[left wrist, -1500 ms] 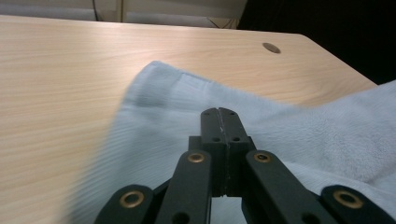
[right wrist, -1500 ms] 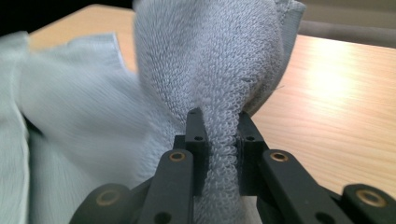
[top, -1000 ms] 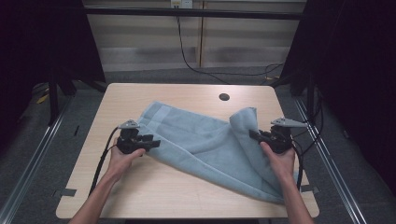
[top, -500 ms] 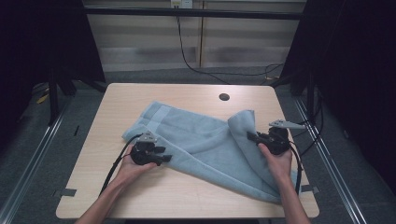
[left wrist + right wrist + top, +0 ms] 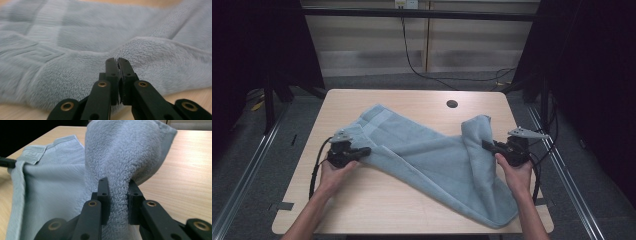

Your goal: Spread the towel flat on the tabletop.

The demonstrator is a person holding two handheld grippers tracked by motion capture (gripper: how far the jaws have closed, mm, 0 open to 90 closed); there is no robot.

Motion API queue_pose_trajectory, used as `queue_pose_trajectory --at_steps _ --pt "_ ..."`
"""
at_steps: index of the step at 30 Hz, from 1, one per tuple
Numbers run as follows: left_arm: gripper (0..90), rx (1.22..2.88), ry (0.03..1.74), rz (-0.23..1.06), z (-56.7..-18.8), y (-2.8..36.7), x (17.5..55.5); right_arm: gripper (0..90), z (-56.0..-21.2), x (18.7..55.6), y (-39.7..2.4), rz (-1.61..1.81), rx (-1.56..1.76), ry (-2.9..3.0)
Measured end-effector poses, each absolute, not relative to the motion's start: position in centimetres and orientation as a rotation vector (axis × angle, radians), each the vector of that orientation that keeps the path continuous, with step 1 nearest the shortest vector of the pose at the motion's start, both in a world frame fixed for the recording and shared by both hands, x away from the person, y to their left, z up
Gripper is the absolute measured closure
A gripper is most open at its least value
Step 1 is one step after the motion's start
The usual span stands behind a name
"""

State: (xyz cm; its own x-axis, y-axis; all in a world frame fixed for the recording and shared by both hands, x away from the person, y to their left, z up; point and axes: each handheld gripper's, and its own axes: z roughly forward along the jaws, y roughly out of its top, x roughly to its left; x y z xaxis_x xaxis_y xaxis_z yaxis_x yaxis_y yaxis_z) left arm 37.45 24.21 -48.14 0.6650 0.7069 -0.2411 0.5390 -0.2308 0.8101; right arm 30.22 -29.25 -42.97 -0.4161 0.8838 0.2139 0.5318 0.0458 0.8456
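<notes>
Both grippers black. Left gripper (image 5: 366, 149) and right gripper (image 5: 486, 144): grey three-cornered plate on top, black cable trailing off each. Jaws are flat black links with brass-coloured rivets, small screws near square tips. Forearms bare, no sleeves.

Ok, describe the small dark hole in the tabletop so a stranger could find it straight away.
Start at the light wooden table and go to its far edge. The hole sits there, right of centre, just beyond the crumpled blue towel. It is the one round dark spot on bare wood.
</notes>
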Motion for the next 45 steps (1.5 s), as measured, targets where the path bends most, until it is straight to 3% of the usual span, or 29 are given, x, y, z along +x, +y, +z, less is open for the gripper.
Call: queue_pose_trajectory --at_steps 7,12,20,25,30,34,41,45 --pt "87.9 1.837 1.106 0.250 -48.6 27.9 38.5 80.8 -42.6 29.6 -29.3 1.234 1.429 1.948" --pt "87.6 1.807 1.153 0.267 -48.8 29.7 38.9 78.7 -43.1 29.5 -30.7 1.153 1.521 1.911" --pt "86.1 1.785 1.137 0.265 -48.2 30.2 38.2 62.1 -43.9 28.4 -31.8 1.021 1.574 1.854" --pt "82.2 1.740 1.095 0.271 -46.6 30.0 37.3 59.7 -43.3 28.8 -31.4 0.989 1.561 1.828" --pt "68.4 1.743 1.006 0.264 -45.0 28.0 36.7 53.0 -42.3 29.2 -31.3 1.111 1.548 1.756" --pt "65.8 1.805 0.928 0.186 -45.1 24.3 36.7 57.2 -42.8 30.1 -30.5 1.293 1.490 1.901" --pt "64.1 2.012 0.832 0.081 -48.2 15.6 36.9 62.5 -47.1 33.4 -25.5 1.233 1.411 2.199" --pt "66.1 2.159 0.813 0.068 -49.9 14.5 35.9 62.3 -48.5 34.1 -24.7 1.098 1.410 2.254"
